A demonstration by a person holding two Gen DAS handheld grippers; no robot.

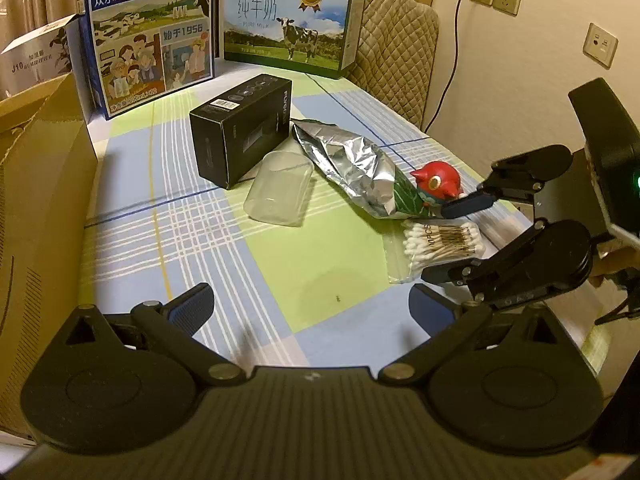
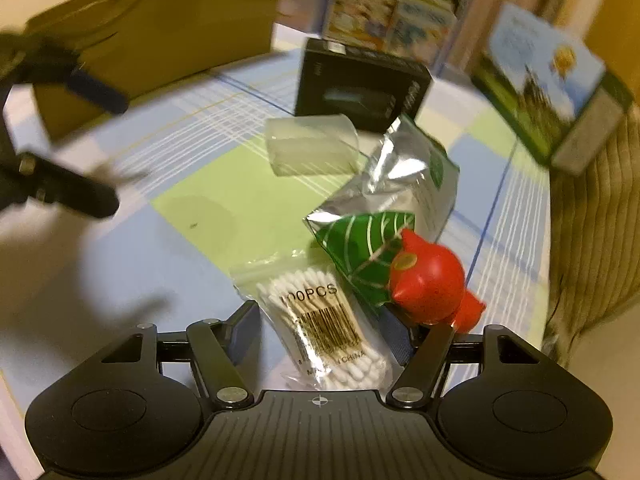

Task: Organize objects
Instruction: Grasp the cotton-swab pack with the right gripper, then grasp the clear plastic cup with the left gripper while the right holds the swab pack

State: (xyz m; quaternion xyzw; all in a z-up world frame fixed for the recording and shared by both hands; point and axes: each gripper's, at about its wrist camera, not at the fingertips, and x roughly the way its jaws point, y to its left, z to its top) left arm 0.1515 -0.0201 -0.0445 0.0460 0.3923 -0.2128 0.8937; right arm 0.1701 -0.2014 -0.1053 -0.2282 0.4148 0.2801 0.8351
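My left tongs (image 1: 310, 312) hover with their fingers spread wide over a bare green and blue patch of the checked cloth (image 1: 280, 264) near the desk's front edge, holding nothing. My right tongs (image 2: 322, 332) are also apart, straddling the clear plastic bag of white cotton swabs (image 2: 328, 320), which lies flat on the cloth near the desk's right edge; I cannot tell whether the pads touch it. Just beside that bag stands the small red round-headed toy figure (image 2: 428, 284), touching the crumpled silver foil pouch with a green leaf print (image 1: 356, 168). Toward the middle of the desk a clear plastic cup (image 1: 280, 188) lies on its side against the black rectangular carton (image 1: 240, 124). Two printed milk cartons (image 1: 148, 28) stand along the far edge, and a brown cardboard box (image 1: 36, 216) sits at the left edge.
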